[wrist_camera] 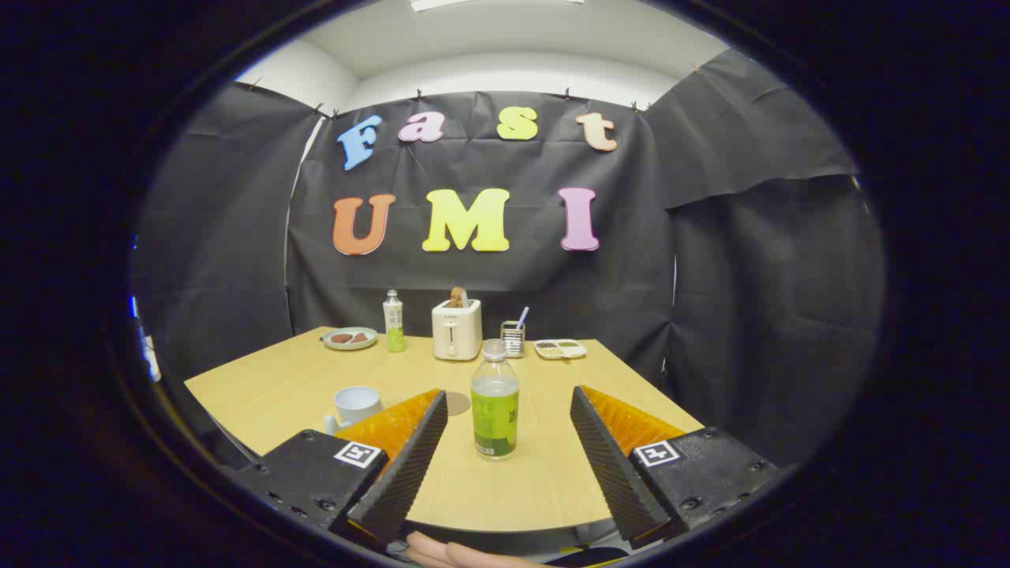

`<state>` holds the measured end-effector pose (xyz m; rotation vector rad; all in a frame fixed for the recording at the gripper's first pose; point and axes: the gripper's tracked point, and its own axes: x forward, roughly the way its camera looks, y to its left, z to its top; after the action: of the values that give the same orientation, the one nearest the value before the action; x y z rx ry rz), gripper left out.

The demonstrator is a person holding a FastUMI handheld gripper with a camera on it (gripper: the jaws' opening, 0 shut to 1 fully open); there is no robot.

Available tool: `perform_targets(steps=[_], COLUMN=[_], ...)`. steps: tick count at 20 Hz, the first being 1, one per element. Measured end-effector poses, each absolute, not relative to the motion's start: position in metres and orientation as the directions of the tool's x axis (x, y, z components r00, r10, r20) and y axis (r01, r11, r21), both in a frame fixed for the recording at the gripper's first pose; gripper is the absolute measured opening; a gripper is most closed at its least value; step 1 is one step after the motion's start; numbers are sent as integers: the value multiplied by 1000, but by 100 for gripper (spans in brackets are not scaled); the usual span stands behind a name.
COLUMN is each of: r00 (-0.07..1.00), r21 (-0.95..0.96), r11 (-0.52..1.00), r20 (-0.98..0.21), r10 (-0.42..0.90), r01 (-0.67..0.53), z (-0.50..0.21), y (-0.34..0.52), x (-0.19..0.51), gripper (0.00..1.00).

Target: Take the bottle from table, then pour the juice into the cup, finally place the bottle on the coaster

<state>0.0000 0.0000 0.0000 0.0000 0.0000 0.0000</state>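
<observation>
Gripper view: claw [509,410] spread wide, bottle [495,410] upright at frame centre between fingers, untouched on desk [276,386]. Risk: off-centre closing tips it; cup [355,404] sits close at lower left

Bottle, cup, coaster: all on my table.
I log a clear bottle [495,398], green-labelled, capped, upright between the spread fingers, untouched; white cup [356,405] left; round coaster [457,403] partly hidden between them.
</observation>
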Motion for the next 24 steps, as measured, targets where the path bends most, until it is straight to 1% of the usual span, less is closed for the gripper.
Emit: perform_targets(steps=[3,6,16,22,24], r00=[1000,999,999,999,999], r21=[-15,-5,-25,33,32], r11=[1000,999,999,998,999], r20=[13,1,-12,-21,-7], r10=[1,32,30,48,38], r01=[-1,-32,-30,-47,-38], z=[3,-2,-10,-21,-21], y=[2,10,12,17,11], x=[-2,-1,9,26,34], gripper=[100,100,100,100,100])
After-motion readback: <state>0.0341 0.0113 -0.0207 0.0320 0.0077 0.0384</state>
